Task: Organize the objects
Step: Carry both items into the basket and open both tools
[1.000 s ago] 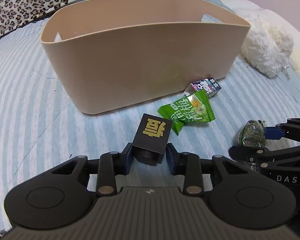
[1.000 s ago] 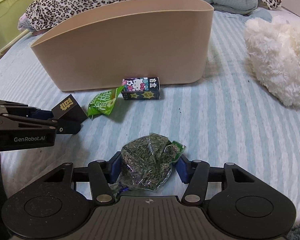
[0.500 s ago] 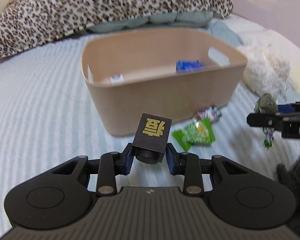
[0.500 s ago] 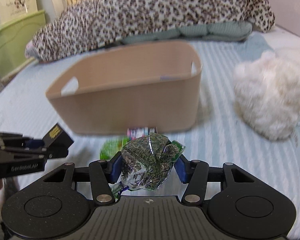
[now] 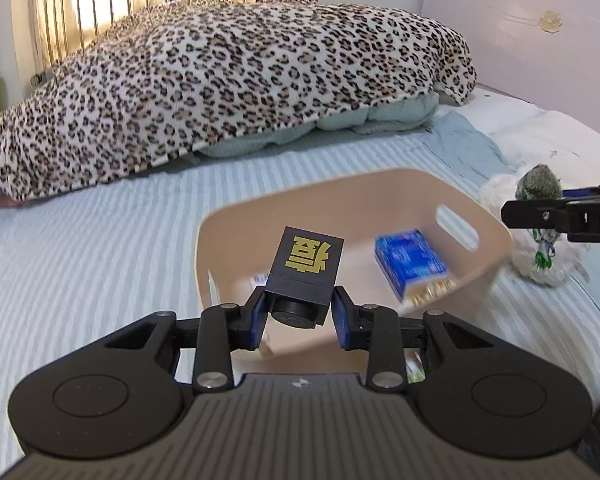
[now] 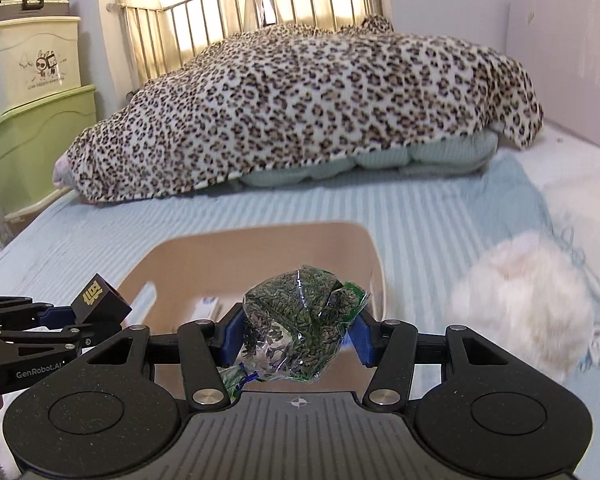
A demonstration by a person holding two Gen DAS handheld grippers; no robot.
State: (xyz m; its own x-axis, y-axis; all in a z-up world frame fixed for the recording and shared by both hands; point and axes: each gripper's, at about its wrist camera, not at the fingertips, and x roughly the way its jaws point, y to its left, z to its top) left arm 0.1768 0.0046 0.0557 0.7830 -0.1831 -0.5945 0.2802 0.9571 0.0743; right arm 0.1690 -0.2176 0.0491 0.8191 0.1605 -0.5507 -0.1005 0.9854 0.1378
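My left gripper (image 5: 300,314) is shut on a small black box with a gold character (image 5: 306,268) and holds it above the near rim of the beige plastic basket (image 5: 496,240). A blue packet (image 5: 410,262) lies inside the basket. My right gripper (image 6: 298,330) is shut on a clear bag of dark green seeds (image 6: 296,326), held above the basket (image 6: 372,248). The black box (image 6: 100,304) and left gripper show at the left of the right wrist view. The seed bag (image 5: 538,188) shows at the right of the left wrist view.
The basket sits on a blue striped bed sheet (image 5: 80,264). A white fluffy toy (image 6: 524,300) lies right of the basket. A leopard-print blanket (image 6: 308,120) is piled at the back. Green and cream storage bins (image 6: 28,120) stand off the bed at left.
Both grippers have risen from the sheet with their objects and now hover over the basket. The basket's inside has come into view from above.
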